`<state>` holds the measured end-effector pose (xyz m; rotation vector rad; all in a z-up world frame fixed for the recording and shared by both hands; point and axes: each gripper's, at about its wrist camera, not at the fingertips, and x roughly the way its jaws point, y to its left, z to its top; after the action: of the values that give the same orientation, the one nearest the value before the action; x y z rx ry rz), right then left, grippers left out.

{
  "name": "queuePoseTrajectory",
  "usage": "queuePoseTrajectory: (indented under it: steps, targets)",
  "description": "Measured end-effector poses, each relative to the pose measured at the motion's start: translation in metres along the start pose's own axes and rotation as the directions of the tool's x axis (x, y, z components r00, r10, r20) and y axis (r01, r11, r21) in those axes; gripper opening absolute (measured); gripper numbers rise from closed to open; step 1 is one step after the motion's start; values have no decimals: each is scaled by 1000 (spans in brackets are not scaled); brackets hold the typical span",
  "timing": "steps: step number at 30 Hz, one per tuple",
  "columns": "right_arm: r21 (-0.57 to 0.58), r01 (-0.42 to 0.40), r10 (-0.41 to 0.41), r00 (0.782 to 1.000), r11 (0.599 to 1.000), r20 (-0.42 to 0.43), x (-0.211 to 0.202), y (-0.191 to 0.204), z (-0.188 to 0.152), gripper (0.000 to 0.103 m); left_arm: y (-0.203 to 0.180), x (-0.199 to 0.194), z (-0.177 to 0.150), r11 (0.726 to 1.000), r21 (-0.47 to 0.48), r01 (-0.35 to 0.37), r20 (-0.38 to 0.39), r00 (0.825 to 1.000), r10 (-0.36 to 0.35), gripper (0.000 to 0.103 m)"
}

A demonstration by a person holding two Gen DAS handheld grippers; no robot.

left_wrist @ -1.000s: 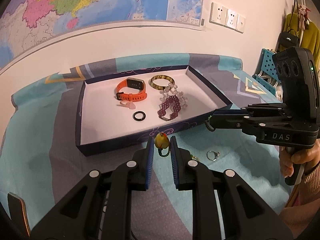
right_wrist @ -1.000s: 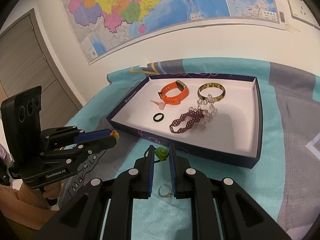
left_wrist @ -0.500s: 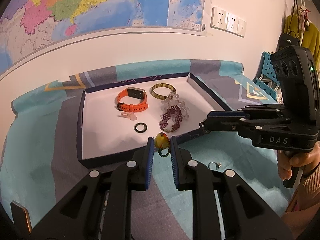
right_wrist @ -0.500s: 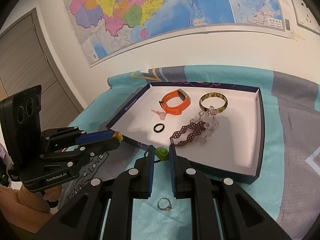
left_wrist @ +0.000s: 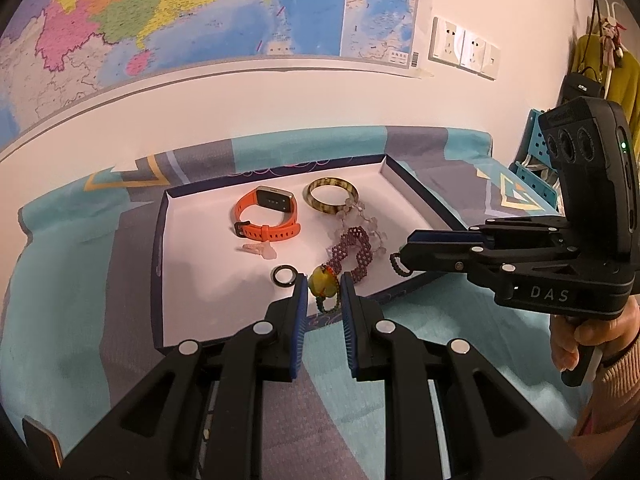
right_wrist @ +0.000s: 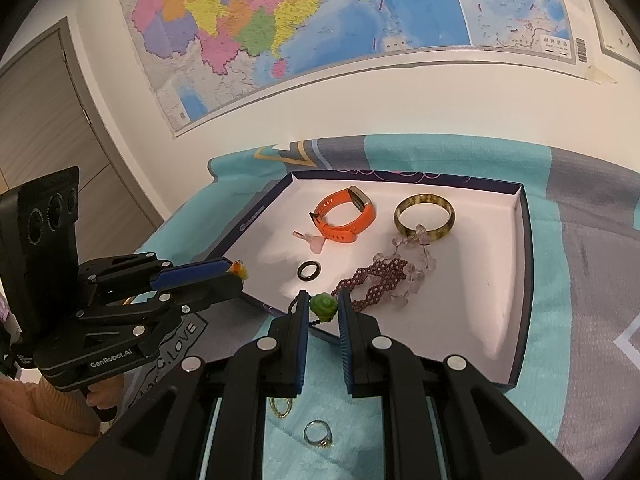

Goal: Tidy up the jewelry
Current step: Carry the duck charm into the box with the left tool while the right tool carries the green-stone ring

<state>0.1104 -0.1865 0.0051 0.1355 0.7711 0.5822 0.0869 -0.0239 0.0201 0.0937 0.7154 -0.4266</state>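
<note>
Jewelry status: two pieces are in transit and two are still outside the tray.

1. Left claw (left_wrist: 323, 294): clamped on a yellow bead (left_wrist: 322, 282); a loop of small green beads hangs below it.
2. Right claw (right_wrist: 323, 309): clamped on a green bead (right_wrist: 323, 306); a dark cord trails off at 9 o'clock.
3. Whether both beads belong to one strand cannot be told.

Change over the last second: both claws have advanced toward the tray (left_wrist: 158, 248). A second ago the yellow bead showed in front of the tray's near wall, over the cloth. It now shows over the near part of the tray floor, with the black ring (left_wrist: 285, 275) at its 9 o'clock and the purple bracelet (left_wrist: 352, 252) at its 1 o'clock. The green bead has likewise reached the near wall. Neither grip has altered.

Meaning for the task: carry is nearly complete; release over bare tray floor appears to be the next step. The watch (left_wrist: 266, 220) and bangle (left_wrist: 332, 200) already lie at 12 o'clock in the tray.

Remaining: a silver ring (right_wrist: 318, 434) and a gold piece (right_wrist: 280, 406) lie on the cloth at 6 o'clock, under the right claw.
</note>
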Motion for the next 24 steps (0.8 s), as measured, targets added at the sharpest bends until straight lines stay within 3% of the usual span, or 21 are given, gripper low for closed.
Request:
queuePoseTrajectory:
  steps: [24]
  targets:
    - [2, 15, -15, 1000, 1000, -16, 23, -11, 25, 13, 9, 24, 19, 1000, -6, -28, -7, 1000, 28, 17]
